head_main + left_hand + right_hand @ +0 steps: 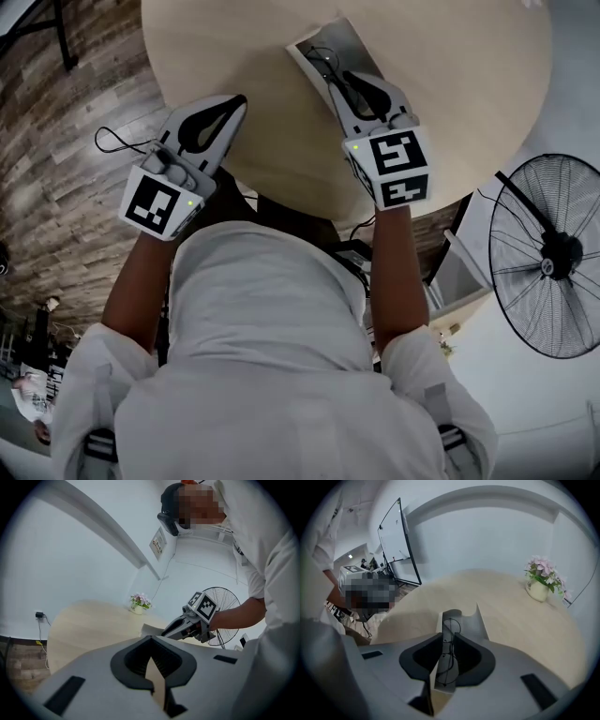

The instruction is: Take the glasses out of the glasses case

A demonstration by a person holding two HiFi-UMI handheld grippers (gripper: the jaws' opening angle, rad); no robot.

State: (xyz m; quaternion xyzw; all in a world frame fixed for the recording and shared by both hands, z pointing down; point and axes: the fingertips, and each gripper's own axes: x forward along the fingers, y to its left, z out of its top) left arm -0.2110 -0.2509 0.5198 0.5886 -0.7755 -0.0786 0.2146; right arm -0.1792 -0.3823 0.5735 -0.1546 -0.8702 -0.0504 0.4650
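Presently: right gripper jaws closed to narrow slit on thin black wire-framed glasses, which lie under its tips inside open grey glasses case. Left gripper jaws together, empty.

Risk: thin wire slips, or unpinned case lifts with it.

Round pale wooden table; wood-plank floor; black pedestal fan; 1 potted flower.

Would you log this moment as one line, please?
step: grasp | right gripper: jaws on glasses, in open case | left gripper: shut, empty, over table
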